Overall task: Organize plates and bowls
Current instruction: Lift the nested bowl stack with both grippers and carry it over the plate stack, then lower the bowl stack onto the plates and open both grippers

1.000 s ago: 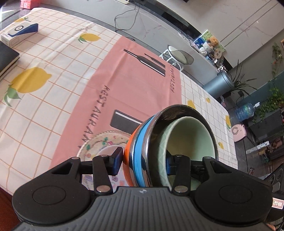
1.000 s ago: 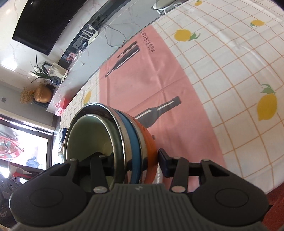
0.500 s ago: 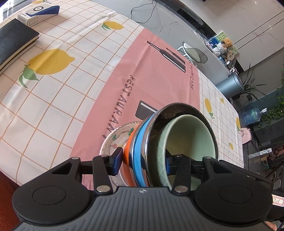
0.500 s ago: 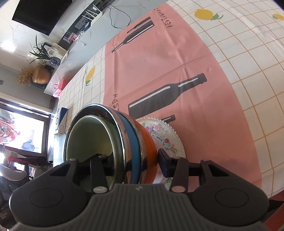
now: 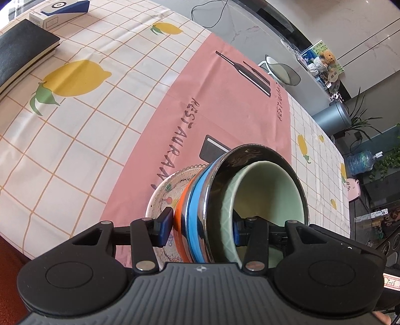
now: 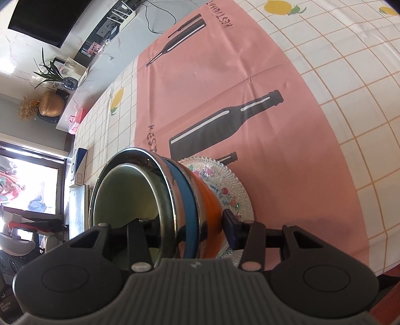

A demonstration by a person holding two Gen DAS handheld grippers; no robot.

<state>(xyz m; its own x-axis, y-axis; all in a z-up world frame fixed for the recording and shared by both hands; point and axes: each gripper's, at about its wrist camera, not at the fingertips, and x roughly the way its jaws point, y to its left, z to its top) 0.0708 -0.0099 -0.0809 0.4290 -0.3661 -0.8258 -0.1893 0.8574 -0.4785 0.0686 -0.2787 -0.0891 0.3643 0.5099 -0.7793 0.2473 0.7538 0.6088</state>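
A stack of nested bowls [image 5: 200,207] is held between both grippers: orange and blue steel bowls outside, a pale green bowl [image 5: 265,195] inside. My left gripper [image 5: 200,227] is shut on the stack's rim. My right gripper [image 6: 185,227] is shut on the opposite rim; the stack also shows in the right wrist view [image 6: 180,197]. A floral glass plate [image 5: 165,195] lies on the pink runner right under the stack, also seen in the right wrist view [image 6: 225,182]. Whether the stack touches the plate is hidden.
The table has a lemon-check cloth [image 5: 75,130] with a pink runner [image 5: 225,100]. A black notebook [image 5: 20,52] and a blue-white box [image 5: 60,10] lie at the far left. The near table edge [image 6: 375,265] is close to the plate.
Both grippers have carried the bowl stack lower and over the floral plate, which now shows closer and larger under the stack. Both grips are unchanged.
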